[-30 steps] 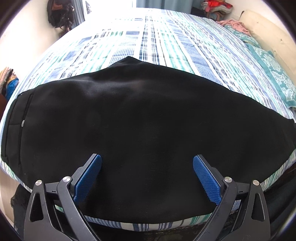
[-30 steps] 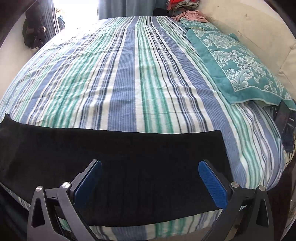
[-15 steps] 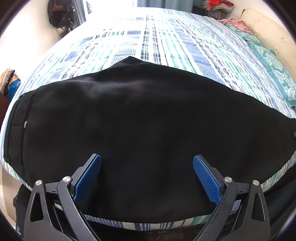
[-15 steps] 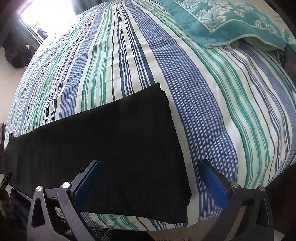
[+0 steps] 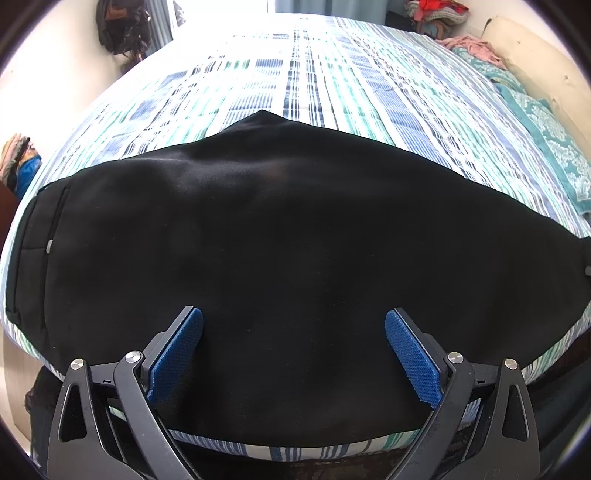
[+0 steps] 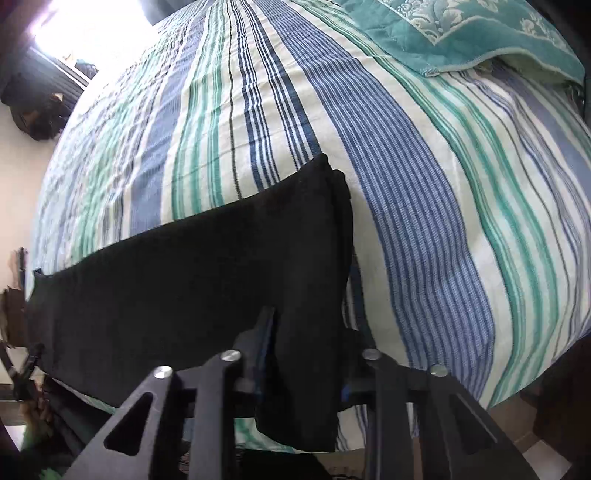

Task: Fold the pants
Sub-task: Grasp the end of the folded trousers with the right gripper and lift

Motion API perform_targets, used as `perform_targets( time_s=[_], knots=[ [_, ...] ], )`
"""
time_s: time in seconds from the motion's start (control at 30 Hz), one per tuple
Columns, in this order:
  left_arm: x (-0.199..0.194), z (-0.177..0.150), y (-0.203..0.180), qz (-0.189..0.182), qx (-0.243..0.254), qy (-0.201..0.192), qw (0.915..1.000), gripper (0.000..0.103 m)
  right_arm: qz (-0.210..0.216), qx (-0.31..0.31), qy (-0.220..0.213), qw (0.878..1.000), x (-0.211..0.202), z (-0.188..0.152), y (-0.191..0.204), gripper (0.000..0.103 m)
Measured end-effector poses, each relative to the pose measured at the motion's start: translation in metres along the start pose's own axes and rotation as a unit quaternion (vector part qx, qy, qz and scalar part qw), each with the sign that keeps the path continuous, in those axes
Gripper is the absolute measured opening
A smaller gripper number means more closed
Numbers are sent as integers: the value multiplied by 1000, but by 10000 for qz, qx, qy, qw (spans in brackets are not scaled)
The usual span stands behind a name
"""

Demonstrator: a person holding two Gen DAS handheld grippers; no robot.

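Closing on the hem end of the black pants (image 6: pixel 192 280), low in the middle of the right wrist view: right gripper (image 6: pixel 301 354), fingers narrow, with a fold of the dark cloth pinched up between them and hiding the blue pads almost fully. Hem corner hanging down over the near edge of the bed (image 6: pixel 424 221), bottom centre of that frame. Rest of the leg stretching from there to the left edge of the frame, flat on the striped bedspread. Teal patterned blanket (image 6: pixel 461 33) lying in the upper right, well apart from the pants.

Standing wide in the left wrist view: left gripper (image 5: pixel 293 354), blue fingers (image 5: pixel 177 354) spread at lower left and lower right, nothing between them, only the cloth below. Cannot tell whether touching the cloth or just above it. Waist part of the pants (image 5: pixel 288 236) filling the middle of this frame from left edge to right edge, flat, with a pocket seam and a small button at the far left. Striped bedspread continuing above, toward bright light at the top. Dark bag (image 5: pixel 118 29) hanging in the upper left corner, pile of clothes (image 5: pixel 436 11) in the upper right.
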State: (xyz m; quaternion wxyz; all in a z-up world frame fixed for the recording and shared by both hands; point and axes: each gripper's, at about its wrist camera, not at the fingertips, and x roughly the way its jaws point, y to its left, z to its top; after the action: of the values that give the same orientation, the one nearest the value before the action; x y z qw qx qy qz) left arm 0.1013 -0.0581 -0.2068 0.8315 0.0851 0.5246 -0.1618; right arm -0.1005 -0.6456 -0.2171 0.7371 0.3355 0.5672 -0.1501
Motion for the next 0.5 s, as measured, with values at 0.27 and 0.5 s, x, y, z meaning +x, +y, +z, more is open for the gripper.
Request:
perform_targets(
  time_s=[0.27, 0.5],
  knots=[
    [-6, 0, 10, -77, -208, -83, 9997, 100, 1266, 556, -447, 9894, -31, -21, 14, 15],
    [-6, 0, 14, -179, -319, -115, 9993, 100, 2575, 301, -684, 9634, -53, -48, 101, 15]
  ],
)
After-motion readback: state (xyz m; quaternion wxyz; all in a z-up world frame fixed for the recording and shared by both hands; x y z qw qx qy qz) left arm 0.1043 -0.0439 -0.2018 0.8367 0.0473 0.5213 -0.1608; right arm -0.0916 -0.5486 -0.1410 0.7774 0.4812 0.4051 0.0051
